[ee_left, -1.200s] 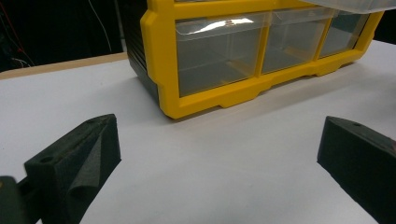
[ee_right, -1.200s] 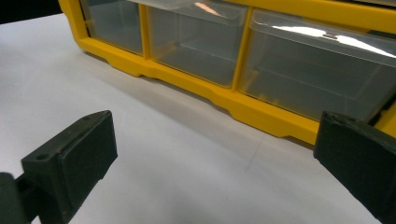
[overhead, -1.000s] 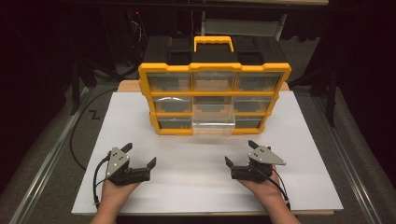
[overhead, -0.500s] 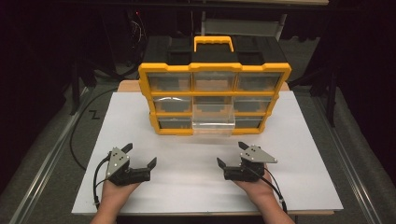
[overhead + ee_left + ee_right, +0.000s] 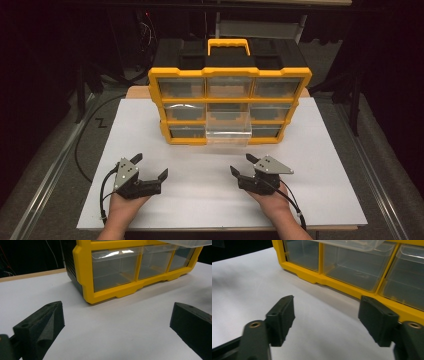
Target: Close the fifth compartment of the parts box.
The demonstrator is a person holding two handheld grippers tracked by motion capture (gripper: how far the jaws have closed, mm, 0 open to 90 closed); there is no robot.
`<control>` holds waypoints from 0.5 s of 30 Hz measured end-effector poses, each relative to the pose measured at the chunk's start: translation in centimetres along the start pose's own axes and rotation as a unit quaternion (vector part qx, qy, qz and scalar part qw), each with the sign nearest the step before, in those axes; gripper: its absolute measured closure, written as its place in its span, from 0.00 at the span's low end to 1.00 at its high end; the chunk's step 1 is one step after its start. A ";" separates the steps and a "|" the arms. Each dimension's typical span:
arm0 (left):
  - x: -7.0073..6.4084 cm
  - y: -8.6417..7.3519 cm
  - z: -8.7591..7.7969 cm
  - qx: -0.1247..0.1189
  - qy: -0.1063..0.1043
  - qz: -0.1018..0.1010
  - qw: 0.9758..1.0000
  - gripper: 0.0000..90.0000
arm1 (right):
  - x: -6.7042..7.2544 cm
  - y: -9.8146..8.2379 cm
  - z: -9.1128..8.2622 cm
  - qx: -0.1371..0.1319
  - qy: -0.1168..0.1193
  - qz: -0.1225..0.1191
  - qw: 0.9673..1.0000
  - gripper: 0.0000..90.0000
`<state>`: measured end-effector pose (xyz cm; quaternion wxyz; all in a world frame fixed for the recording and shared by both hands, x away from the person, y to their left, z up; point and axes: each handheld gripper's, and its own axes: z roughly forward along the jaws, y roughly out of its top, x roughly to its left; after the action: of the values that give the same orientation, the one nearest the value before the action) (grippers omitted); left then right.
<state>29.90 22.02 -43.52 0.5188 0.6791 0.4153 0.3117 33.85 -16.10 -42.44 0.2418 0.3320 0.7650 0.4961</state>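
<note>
The yellow drawer organizer (image 5: pixel 230 92) stands at the tabletop's (image 5: pixel 320 200) far edge, its bottom-middle clear drawer (image 5: pixel 228 134) pulled out. Left claw (image 5: pixel 150 170) and right claw (image 5: pixel 241 166) gape empty near the front edge; apparently nothing is grasped yet.

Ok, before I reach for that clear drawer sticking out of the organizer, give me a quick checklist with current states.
1. Left tongs open: ok.
2. Right tongs open: ok.
3. Both tongs hold nothing: ok.
4. Clear drawer stands pulled out of the yellow organizer, middle column: ok.
5. White mat between the tongs and drawer is bare: ok.
6. Drawer contents: cannot tell.
</note>
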 end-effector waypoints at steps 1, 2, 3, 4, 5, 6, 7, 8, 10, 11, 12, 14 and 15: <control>0.0 0.0 0.0 0.001 -0.004 -0.002 1.000 0.00 | 0.0 0.0 0.0 0.002 -0.001 0.001 1.000 0.46; 0.0 0.0 0.1 0.003 -0.006 -0.002 1.000 0.00 | -0.1 -0.1 -0.1 0.003 -0.001 0.002 1.000 0.49; 0.0 0.0 0.1 0.003 -0.006 -0.002 1.000 0.00 | -0.1 -0.1 -0.1 0.004 -0.001 0.003 1.000 0.52; 0.0 0.0 0.1 0.005 -0.007 -0.002 1.000 0.00 | -0.1 -0.1 -0.1 0.004 -0.003 0.003 1.000 0.55; 0.0 0.0 0.1 0.005 -0.007 -0.002 1.000 0.00 | -0.1 -0.1 -0.1 0.004 -0.003 0.003 1.000 0.55; 0.0 0.0 0.1 0.004 -0.007 -0.002 1.000 0.00 | -0.2 -0.1 -0.2 0.004 -0.001 0.006 1.000 0.60; 0.0 0.0 0.0 0.004 -0.006 -0.002 1.000 0.00 | -0.2 -0.1 -0.2 0.004 -0.001 0.006 1.000 0.60; 0.0 0.0 0.0 0.004 -0.005 -0.002 1.000 0.00 | -0.2 -0.1 -0.3 0.003 -0.003 0.008 1.000 0.66; 0.0 0.0 0.0 0.004 -0.003 -0.002 1.000 0.00 | -0.3 -0.1 -0.4 0.003 -0.003 0.010 1.000 0.70; -0.1 0.0 0.0 0.004 0.000 0.000 1.000 0.00 | -0.4 -0.1 -0.5 0.002 -0.003 0.012 1.000 0.75; -0.1 0.0 0.0 0.004 -0.001 -0.001 1.000 0.00 | -0.4 -0.1 -0.6 0.001 -0.002 0.013 1.000 0.78; 0.0 0.0 0.0 0.003 -0.001 0.000 1.000 0.00 | -0.4 -0.1 -0.6 0.000 -0.002 0.013 1.000 0.80; 0.0 0.0 0.0 0.002 -0.001 0.000 1.000 0.00 | -0.4 0.0 -0.7 -0.002 -0.003 0.013 1.000 0.84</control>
<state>29.87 22.00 -43.50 0.5177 0.6804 0.4157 0.3103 33.66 -16.85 -42.20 0.2386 0.3432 0.7588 0.4996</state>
